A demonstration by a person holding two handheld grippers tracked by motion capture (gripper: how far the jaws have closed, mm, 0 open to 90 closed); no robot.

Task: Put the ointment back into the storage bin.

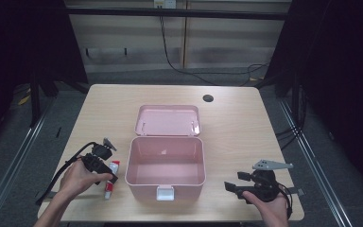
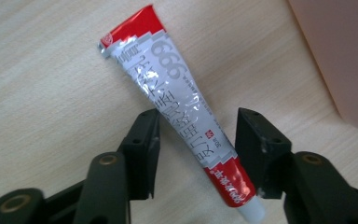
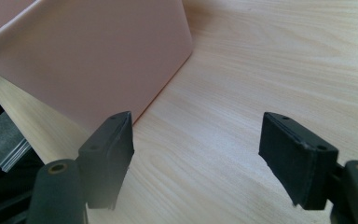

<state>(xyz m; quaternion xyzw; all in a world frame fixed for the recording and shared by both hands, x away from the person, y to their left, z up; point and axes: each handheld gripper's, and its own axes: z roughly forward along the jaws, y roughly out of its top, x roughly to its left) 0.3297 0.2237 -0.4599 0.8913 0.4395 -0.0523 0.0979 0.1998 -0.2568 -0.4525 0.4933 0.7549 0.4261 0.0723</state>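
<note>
A silver and red tube [image 2: 182, 112] with a white cap lies on the wooden table, just left of the open pink box [image 1: 165, 182]. In the high view the tube [image 1: 110, 181] is partly covered by my left gripper [image 1: 105, 171]. My left gripper [image 2: 196, 149] is open, its jaws standing on either side of the tube's lower part without pressing it. At the front right of the table my right gripper [image 1: 231, 187] is open and empty, pointing toward the box. Its jaws [image 3: 200, 158] frame bare table, with the box's pink wall [image 3: 98, 60] ahead on the left.
The box's lid [image 1: 168, 119] lies flat behind the box, and a white latch [image 1: 165, 193] sits on the front wall. A round cable hole [image 1: 208, 98] is at the table's back right. Cables trail from both grippers toward the front edge.
</note>
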